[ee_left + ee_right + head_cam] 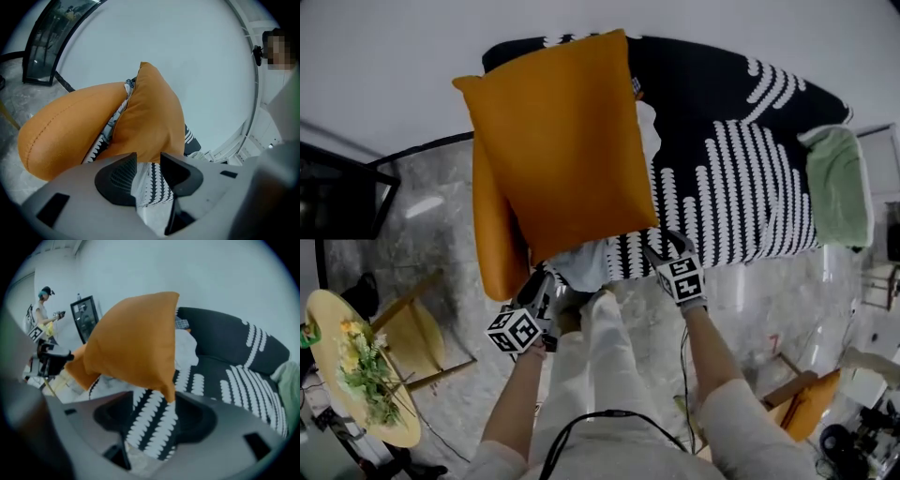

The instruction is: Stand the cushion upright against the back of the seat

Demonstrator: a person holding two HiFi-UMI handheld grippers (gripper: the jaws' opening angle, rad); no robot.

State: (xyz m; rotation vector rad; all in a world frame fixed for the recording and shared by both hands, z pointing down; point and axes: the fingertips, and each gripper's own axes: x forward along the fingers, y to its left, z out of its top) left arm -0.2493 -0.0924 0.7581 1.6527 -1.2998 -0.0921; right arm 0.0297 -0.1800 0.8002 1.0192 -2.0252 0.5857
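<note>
Seen from above, the person's two bare forearms reach up from the bottom edge of the frame. The left forearm (511, 403) rises at lower centre-left to the grey plastic left gripper (546, 286), whose black-and-white marker cube (514, 330) faces the camera. The right forearm (712, 352) climbs at lower centre-right to the matching right gripper (666, 246), set slightly higher in the frame. Both grippers point toward the upper middle. In each gripper view the dark jaws stand apart, the right pair wider, the pads pressing on nothing.
</note>
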